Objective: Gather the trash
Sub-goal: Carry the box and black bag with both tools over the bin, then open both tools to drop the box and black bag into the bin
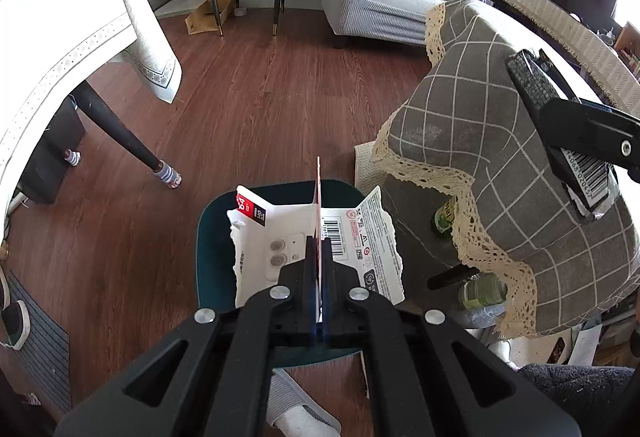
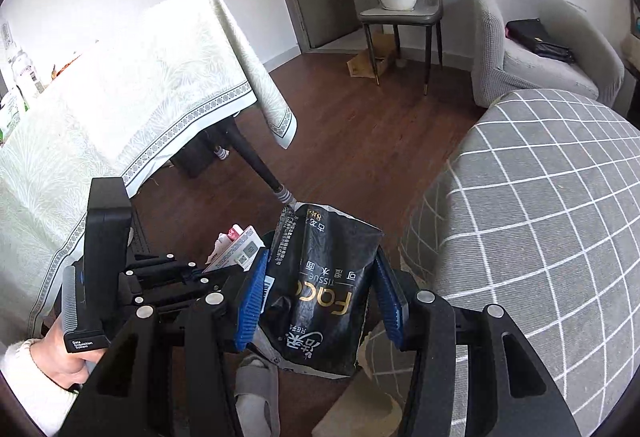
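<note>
Both grippers are loaded, so the picking-up part looks done for these two pieces. The left gripper (image 1: 319, 249), at lower centre of its view, has its jaws closed flat on a torn white card (image 1: 320, 237), which stands edge-on between them and hangs over a dark teal bin (image 1: 208, 237) on the wood floor (image 1: 260, 109). The right gripper (image 2: 316, 297), at lower centre of its own view, has its blue jaws set wide on either side of a black tissue wrapper (image 2: 320, 289). The wrapper stays up between them, so it seems to be held, though whether both jaws press on it is hard to tell from this angle. In the left view the same wrapper shows its barcode at the right edge, above the grey checked cloth (image 1: 500, 141).

As a judgement, the task is near its midpoint for these items: both are lifted, neither is in the bin yet. The card is the closer one, directly above the bin's mouth, and could be let go first. The wrapper then has to be carried over from the right.

What else may count as trash is less sure. A green bottle (image 1: 444, 217) and another one lower down sit half hidden under the lace hem of the cloth. A piece of cardboard (image 1: 208, 13) lies under the chair in the upper part of the left view.
</note>
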A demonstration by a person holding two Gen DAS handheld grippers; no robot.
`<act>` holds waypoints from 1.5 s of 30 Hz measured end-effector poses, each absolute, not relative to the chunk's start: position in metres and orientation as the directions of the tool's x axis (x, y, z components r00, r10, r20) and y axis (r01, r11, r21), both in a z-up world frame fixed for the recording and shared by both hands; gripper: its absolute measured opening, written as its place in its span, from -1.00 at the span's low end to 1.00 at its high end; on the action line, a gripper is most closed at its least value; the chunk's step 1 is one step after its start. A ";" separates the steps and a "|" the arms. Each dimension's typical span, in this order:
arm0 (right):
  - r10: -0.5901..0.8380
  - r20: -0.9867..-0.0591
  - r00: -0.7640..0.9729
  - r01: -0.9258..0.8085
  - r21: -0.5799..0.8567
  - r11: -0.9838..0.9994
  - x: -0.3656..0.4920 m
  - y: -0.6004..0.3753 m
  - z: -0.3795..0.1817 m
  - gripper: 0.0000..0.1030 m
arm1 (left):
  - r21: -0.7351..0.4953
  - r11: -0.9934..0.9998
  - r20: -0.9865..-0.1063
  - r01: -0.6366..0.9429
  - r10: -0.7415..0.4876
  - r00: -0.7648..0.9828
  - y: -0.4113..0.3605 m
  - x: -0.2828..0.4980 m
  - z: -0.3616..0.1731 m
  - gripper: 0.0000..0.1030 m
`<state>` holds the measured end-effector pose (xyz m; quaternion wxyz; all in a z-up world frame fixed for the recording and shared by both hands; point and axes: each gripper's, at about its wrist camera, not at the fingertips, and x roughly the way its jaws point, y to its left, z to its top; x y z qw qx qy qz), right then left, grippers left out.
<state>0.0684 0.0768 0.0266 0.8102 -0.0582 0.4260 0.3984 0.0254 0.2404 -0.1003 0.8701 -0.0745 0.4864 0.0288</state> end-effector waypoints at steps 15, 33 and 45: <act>0.546 -0.800 0.249 -0.697 0.244 0.675 0.081 0.130 -0.014 -0.02 | -0.106 0.980 -0.877 -0.169 -0.012 0.480 0.280 0.014 -0.118 -0.11; 0.434 -0.885 0.168 -0.710 0.197 0.676 0.077 0.167 -0.075 -0.01 | -0.128 0.968 -0.769 -0.214 0.040 0.639 0.301 -0.007 -0.060 0.25; 0.383 -0.912 0.149 -0.729 0.160 0.665 0.073 0.159 -0.086 0.21 | -0.149 0.968 -0.722 -0.204 0.034 0.691 0.302 -0.005 -0.035 0.25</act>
